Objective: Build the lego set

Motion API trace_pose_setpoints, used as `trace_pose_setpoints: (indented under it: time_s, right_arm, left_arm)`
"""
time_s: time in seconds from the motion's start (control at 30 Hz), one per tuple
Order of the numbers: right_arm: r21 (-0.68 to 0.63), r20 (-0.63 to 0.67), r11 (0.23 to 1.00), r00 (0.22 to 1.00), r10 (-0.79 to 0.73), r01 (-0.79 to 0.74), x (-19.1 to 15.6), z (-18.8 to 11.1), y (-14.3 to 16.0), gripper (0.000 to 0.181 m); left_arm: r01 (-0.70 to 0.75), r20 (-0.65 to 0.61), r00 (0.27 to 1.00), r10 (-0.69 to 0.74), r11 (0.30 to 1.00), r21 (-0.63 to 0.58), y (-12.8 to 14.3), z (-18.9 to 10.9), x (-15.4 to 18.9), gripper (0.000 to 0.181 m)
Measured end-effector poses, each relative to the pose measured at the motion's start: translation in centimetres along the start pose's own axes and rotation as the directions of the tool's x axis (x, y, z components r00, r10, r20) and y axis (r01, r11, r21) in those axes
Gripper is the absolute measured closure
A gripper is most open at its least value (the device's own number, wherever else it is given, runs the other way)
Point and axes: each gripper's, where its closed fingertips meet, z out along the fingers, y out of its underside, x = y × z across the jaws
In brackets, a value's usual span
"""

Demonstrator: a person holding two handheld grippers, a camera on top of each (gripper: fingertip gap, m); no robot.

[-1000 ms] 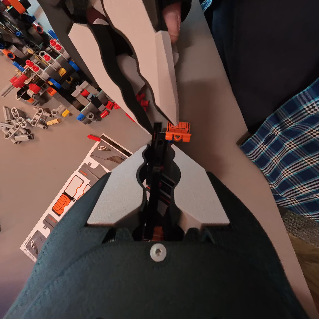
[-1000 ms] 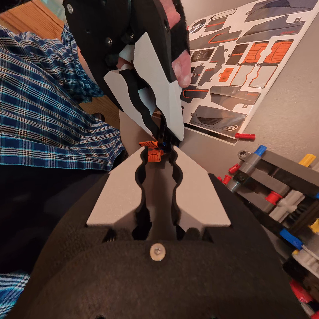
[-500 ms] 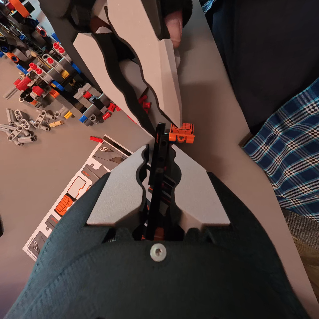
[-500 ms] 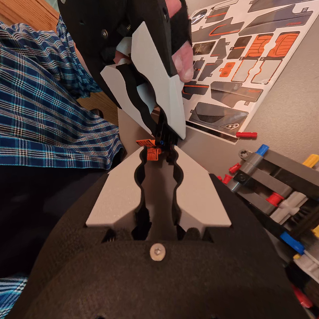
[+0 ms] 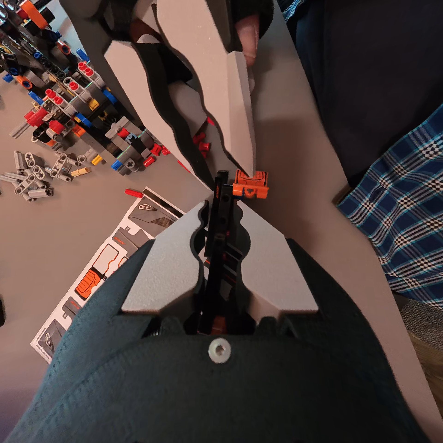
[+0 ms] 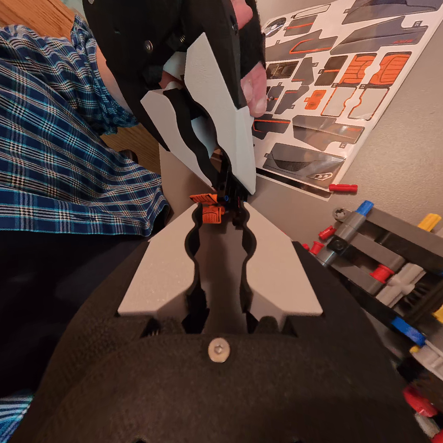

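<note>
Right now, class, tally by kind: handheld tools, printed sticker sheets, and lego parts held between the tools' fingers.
Handheld grey-fingered tools: 2, the left tool and the right tool
White printed sticker sheet: 1
Long black lego beam, clamped in the left tool: 1
Small orange lego piece, pinched by the right tool: 1
Total: 5
</note>
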Motion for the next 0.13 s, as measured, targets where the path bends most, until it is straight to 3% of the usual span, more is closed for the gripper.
trace_pose_setpoints:
  time_s: [0.13]
  right_arm:
    - [-0.010, -0.044, 0.999, 0.998, -0.038, 0.038, -0.08, -0.02, 0.05, 0.151]
  left_arm:
    - [0.013, -0.010, 1.000, -0.013, 1.000, 0.006, -0.03, 0.06, 0.05, 0.164]
